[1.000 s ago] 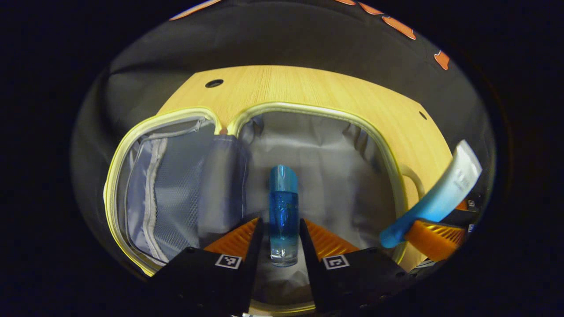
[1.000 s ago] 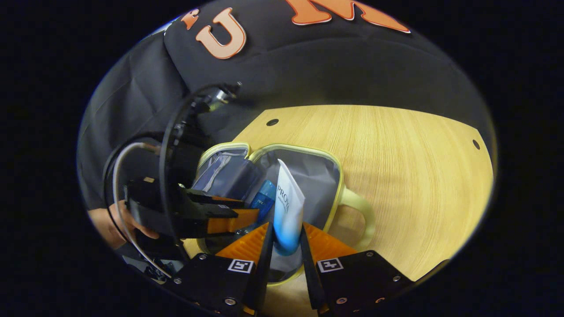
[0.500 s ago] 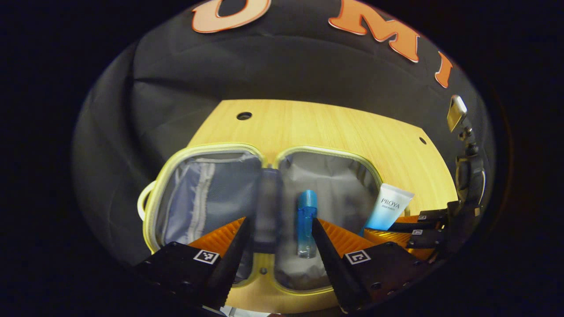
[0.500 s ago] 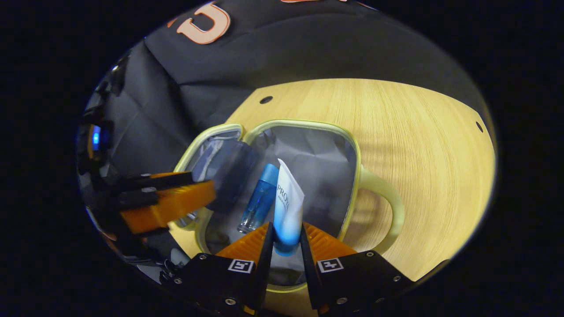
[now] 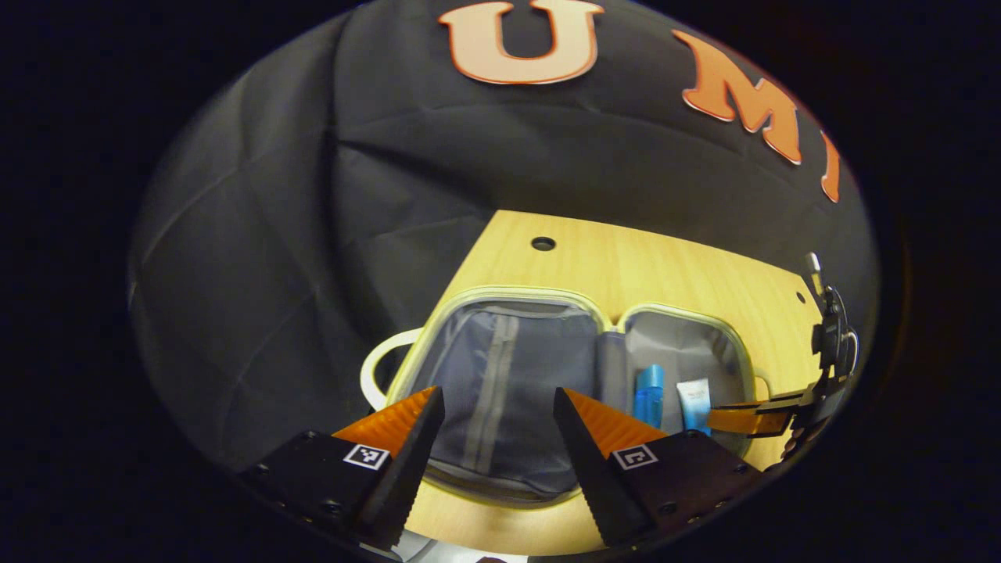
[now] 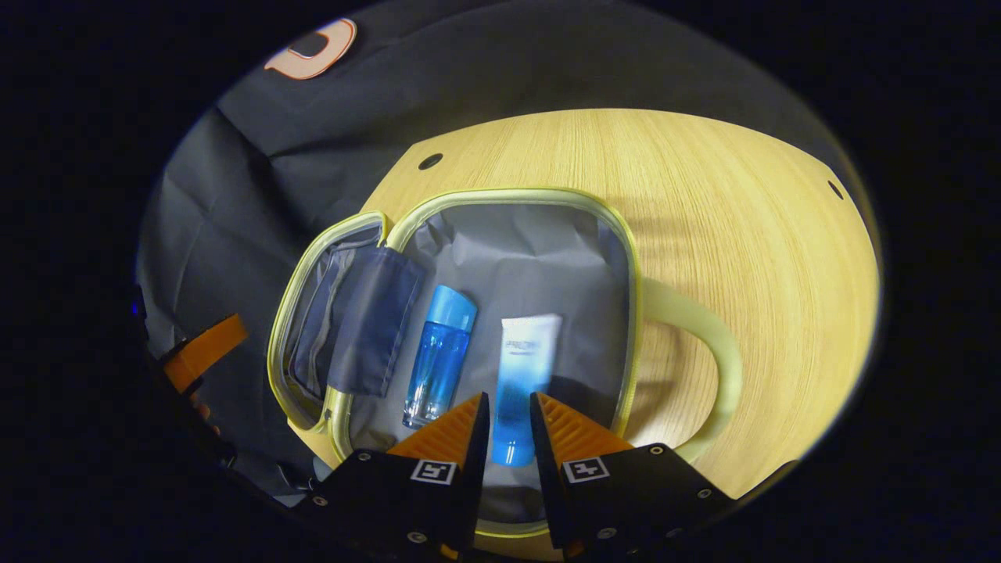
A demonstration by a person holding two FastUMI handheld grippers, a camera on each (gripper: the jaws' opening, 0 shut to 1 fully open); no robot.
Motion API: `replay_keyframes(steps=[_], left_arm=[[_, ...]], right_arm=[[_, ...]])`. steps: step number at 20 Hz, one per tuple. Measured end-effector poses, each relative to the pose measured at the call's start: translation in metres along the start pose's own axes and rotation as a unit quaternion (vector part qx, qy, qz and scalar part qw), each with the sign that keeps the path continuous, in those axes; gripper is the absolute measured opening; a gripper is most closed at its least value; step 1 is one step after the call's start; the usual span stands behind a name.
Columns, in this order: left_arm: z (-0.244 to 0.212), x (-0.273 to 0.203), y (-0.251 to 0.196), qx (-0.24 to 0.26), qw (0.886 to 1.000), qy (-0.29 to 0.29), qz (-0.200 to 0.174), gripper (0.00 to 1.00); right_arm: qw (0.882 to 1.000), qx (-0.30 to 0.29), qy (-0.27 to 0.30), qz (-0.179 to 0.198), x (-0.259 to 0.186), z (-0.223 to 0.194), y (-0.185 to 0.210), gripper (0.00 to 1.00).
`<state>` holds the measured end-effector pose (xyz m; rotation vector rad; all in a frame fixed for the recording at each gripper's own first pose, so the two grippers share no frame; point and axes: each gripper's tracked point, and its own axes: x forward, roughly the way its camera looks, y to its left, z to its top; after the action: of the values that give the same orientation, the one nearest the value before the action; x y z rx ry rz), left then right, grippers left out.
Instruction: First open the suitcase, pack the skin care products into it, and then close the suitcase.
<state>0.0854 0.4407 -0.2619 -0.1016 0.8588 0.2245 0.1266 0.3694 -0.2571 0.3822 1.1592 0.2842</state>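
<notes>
The small yellow-rimmed suitcase (image 6: 635, 258) lies open on the wooden table, its grey lining showing. In its right half a blue bottle (image 6: 438, 356) lies flat. Beside the bottle a white-and-blue tube (image 6: 528, 352) rests on the lining. My right gripper (image 6: 508, 400) is shut on the tube's blue lower end. My left gripper (image 5: 498, 399) is open and holds nothing, hovering in front of the suitcase's left half (image 5: 508, 375) with its mesh pocket. From there the bottle (image 5: 648, 395) and tube (image 5: 694, 400) lie to the right, with a finger of the right gripper (image 5: 743, 420) beside them.
The pale yellow suitcase handle (image 6: 708, 367) juts right onto the bare wooden table (image 6: 743, 195). A second handle (image 5: 374, 374) sticks out on the left side. The table has a round hole (image 6: 429, 161) at its far edge. Black cloth hangs behind.
My left gripper opened, left the bottle lying in the case, then drew back and swung left. My right gripper lowered the tube flat beside the bottle.
</notes>
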Motion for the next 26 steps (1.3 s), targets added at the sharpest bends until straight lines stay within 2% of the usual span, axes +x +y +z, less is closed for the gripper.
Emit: replay_keyframes(steps=[1,2,3,5,6,8,10,13,18,23,24,25,26], left_arm=[[-0.003,0.009,0.016,-0.011,1.000,-0.004,0.008,0.88],[-0.003,0.016,0.030,-0.021,1.000,-0.007,0.014,0.88],[-0.002,0.021,0.045,-0.032,0.999,-0.009,0.021,0.88],[0.003,0.020,0.066,-0.052,0.998,-0.009,0.029,0.88],[0.004,0.021,0.076,-0.061,0.998,-0.010,0.032,0.88],[0.005,0.028,0.091,-0.076,0.996,-0.011,0.034,0.89],[0.005,0.038,0.109,-0.097,0.995,-0.011,0.031,0.93],[0.004,0.052,0.145,-0.144,0.989,-0.003,0.025,0.93],[-0.014,0.090,0.182,-0.202,0.979,0.028,0.023,0.96],[-0.044,0.137,0.177,-0.230,0.970,0.085,0.001,0.95],[-0.050,0.145,0.175,-0.232,0.968,0.098,-0.001,0.86],[-0.055,0.148,0.176,-0.227,0.968,0.108,-0.002,0.86],[-0.056,0.150,0.174,-0.227,0.967,0.114,-0.008,0.63]], right_arm=[[1.000,0.001,-0.008,-0.001,-0.003,0.004,-0.001,0.27],[1.000,0.004,-0.019,-0.004,-0.008,0.007,-0.003,0.41],[0.999,0.008,-0.034,-0.004,-0.015,0.015,-0.005,0.42],[0.998,0.020,-0.067,-0.004,-0.028,0.026,-0.005,0.58],[0.996,0.021,-0.086,-0.009,-0.037,0.029,-0.006,0.73],[0.991,0.017,-0.131,-0.029,-0.059,0.042,-0.013,0.85],[0.984,0.023,-0.170,-0.044,-0.082,0.053,-0.019,0.90],[0.973,0.024,-0.220,-0.059,-0.116,0.066,-0.027,0.93],[0.951,-0.002,-0.284,-0.120,-0.172,0.080,-0.052,0.95],[0.936,0.004,-0.318,-0.149,-0.214,0.089,-0.067,0.95],[0.933,0.001,-0.324,-0.156,-0.220,0.091,-0.071,0.95],[0.930,-0.004,-0.328,-0.164,-0.226,0.092,-0.074,0.95],[0.928,-0.008,-0.331,-0.171,-0.231,0.092,-0.078,0.95]])
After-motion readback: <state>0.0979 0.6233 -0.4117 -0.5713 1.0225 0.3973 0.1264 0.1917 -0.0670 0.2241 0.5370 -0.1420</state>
